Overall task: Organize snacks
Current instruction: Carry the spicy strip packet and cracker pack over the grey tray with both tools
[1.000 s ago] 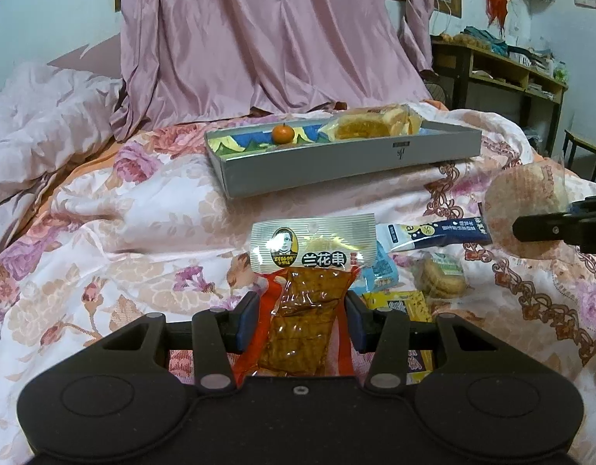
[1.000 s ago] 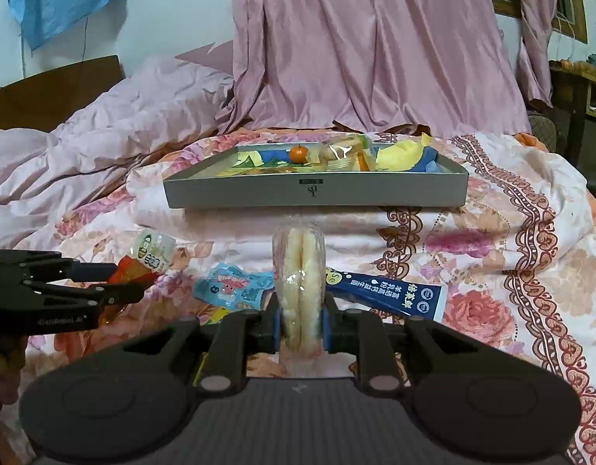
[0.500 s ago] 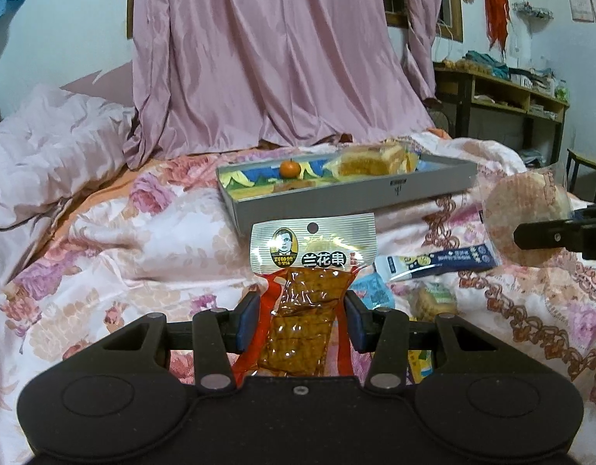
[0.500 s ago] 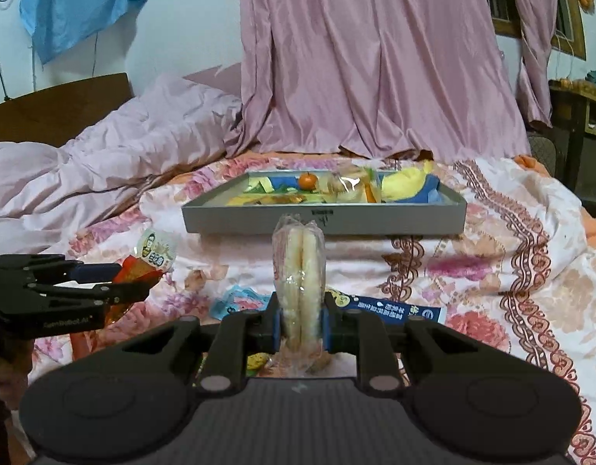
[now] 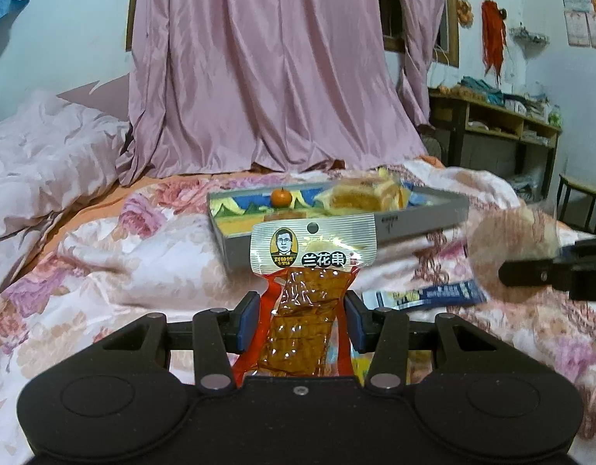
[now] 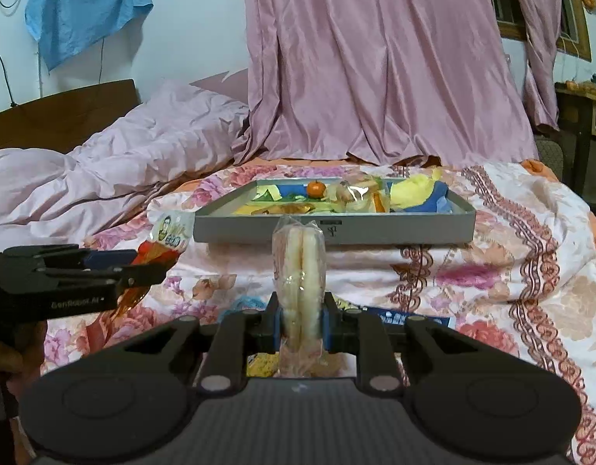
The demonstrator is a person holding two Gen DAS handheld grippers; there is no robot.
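Black hand-held gripper (image 5: 301, 319) (blue pads (image 5: 246, 319))

Both your wrist cameras sit low over the bed (image 5: 104, 271), facing the pink curtain (image 6: 375, 77); each sees the grey tray (image 5: 425, 224) (image 6: 336, 228) nearby.

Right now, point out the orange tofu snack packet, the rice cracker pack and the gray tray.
orange tofu snack packet (image 5: 313, 250): left wrist view, silver header.
rice cracker pack (image 6: 299, 271): right wrist view, wrapper middle.
gray tray (image 6: 394, 228): right wrist view, front wall.

Dim indoor light, fisheye bending at edges, slight motion blur rightward.
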